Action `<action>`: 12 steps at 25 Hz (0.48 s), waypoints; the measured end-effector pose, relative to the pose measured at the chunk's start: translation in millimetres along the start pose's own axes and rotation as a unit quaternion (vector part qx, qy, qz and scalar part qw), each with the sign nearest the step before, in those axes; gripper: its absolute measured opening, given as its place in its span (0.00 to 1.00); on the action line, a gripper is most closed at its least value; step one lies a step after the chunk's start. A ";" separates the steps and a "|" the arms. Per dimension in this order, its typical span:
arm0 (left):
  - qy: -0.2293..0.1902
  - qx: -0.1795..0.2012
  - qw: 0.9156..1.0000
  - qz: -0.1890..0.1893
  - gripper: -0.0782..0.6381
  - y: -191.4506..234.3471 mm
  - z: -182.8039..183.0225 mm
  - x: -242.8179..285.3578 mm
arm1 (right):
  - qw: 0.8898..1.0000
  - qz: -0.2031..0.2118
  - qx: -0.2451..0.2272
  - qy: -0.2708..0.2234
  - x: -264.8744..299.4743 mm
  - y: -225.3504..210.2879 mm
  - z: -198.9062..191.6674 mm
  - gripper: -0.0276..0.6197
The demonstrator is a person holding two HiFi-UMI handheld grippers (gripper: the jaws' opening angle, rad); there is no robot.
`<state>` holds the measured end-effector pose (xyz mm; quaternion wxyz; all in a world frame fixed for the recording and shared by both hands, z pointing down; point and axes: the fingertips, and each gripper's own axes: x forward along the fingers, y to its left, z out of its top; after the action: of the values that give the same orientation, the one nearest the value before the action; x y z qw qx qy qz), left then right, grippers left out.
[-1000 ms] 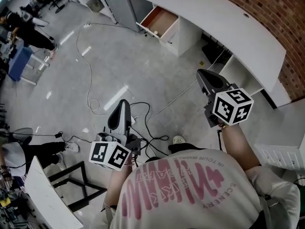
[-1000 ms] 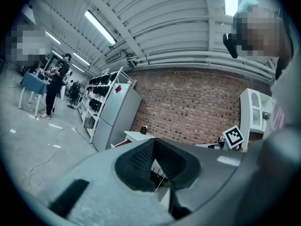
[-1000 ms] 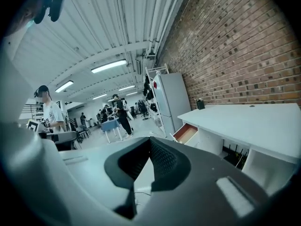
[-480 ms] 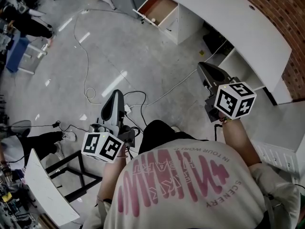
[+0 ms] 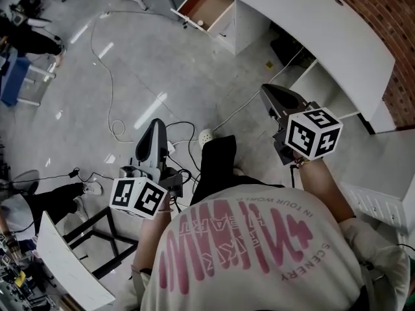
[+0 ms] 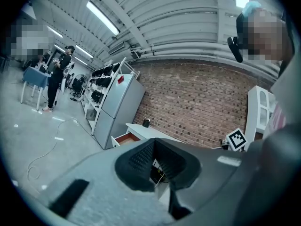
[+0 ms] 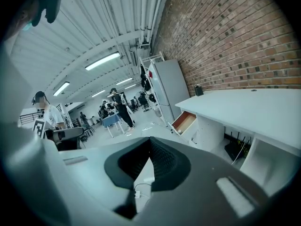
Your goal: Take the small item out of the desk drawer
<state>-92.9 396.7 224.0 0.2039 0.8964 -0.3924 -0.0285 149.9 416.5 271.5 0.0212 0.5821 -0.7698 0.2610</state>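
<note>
While a small white item lies at the front of the open drawer of the desk, the left tongs and right tongs hang well apart from that drawer, both clenched on nothing.

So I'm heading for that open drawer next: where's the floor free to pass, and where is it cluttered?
The grey floor between the open drawer and the shoe is bare, bordered by a loose white cable on the left and the white desk on the right. It is crowded beside the left tool, where black cables tangle.
</note>
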 end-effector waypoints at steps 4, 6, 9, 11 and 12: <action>0.005 -0.002 1.000 -0.007 0.12 17.0 0.8 20.7 | 1.000 -0.005 -0.005 0.005 22.6 -6.3 8.0 0.06; 0.003 -0.006 1.000 -0.010 0.12 26.1 5.5 34.1 | 1.000 -0.006 -0.009 0.006 36.9 -9.0 17.1 0.06; 0.006 -0.011 1.000 -0.011 0.12 44.4 11.6 54.9 | 1.000 -0.009 -0.016 0.010 62.9 -13.0 30.2 0.06; 0.006 -0.017 1.000 -0.011 0.12 61.7 18.5 67.6 | 1.000 -0.011 -0.021 0.013 83.0 -13.3 37.3 0.06; 0.005 -0.019 1.000 -0.011 0.12 70.5 23.4 74.2 | 1.000 -0.012 -0.021 0.015 93.2 -12.3 41.2 0.06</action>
<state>-95.4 292.7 238.0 0.2223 0.8970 -0.3805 -0.0336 142.3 314.1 271.9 0.0479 0.5866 -0.7680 0.2527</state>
